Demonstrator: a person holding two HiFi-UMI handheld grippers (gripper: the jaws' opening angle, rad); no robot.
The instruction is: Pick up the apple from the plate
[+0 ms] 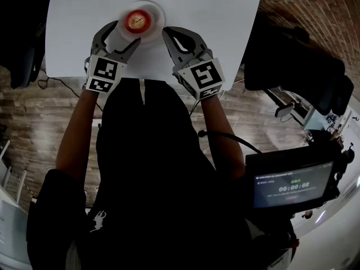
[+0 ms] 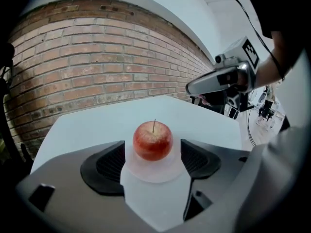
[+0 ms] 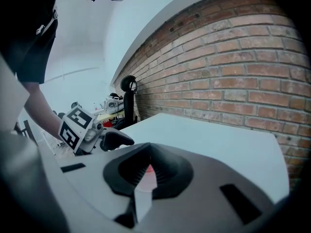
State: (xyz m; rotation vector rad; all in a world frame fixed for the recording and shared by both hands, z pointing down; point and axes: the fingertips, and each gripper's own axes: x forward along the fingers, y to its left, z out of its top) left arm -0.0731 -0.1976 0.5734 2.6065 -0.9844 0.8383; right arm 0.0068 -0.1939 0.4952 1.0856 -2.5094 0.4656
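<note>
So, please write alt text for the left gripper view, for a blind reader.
A red apple sits on a small white plate on a white table, just ahead of the left gripper's open jaws, which do not touch it. Behind stands a brick wall; the right gripper shows at right.

A white table (image 1: 73, 27) was recorded, its top plain and pale. A red-brown brick wall (image 2: 87, 57) was observed close behind its far edge, with a pale band running above the top course. Wood-plank floor (image 1: 34, 122) was noted on either side of the table. A thin dark cable (image 1: 53, 82) was traced along the floor by the table's near left corner. A black office chair (image 3: 129, 101) was seen against the wall. A small lit screen (image 1: 289, 185) showing timer digits was logged low at the right.
</note>
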